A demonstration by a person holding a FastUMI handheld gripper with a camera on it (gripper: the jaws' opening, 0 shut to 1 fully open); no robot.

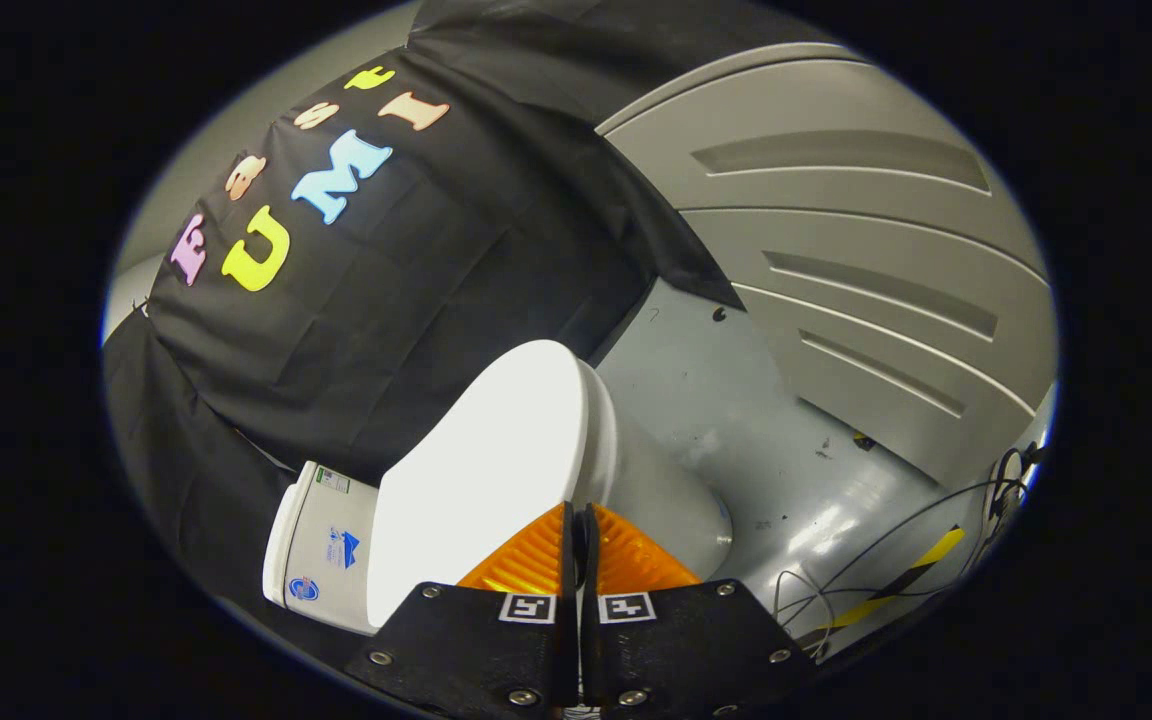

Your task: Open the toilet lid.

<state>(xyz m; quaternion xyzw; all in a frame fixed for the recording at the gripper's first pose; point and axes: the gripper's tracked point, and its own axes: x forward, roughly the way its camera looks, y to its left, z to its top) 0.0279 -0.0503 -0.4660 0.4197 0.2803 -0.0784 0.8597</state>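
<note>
The claw point(576, 520) has its two fingers pressed together on nothing, and the toilet lid point(481, 470) lies closed just ahead of them, on the bowl. With fingers together, they may slide off the smooth lid instead of catching its edge.

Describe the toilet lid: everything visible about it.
The lid is a smooth, glossy white oval, plastic by its look, with no marks on it. It lies shut, flat over the bowl, its hinge end toward the white tank that stands against the black cloth. The view is tilted, so it looks slanted. The gripper has its fingers shut together just over the lid's front edge; whether they touch it cannot be told.
</note>
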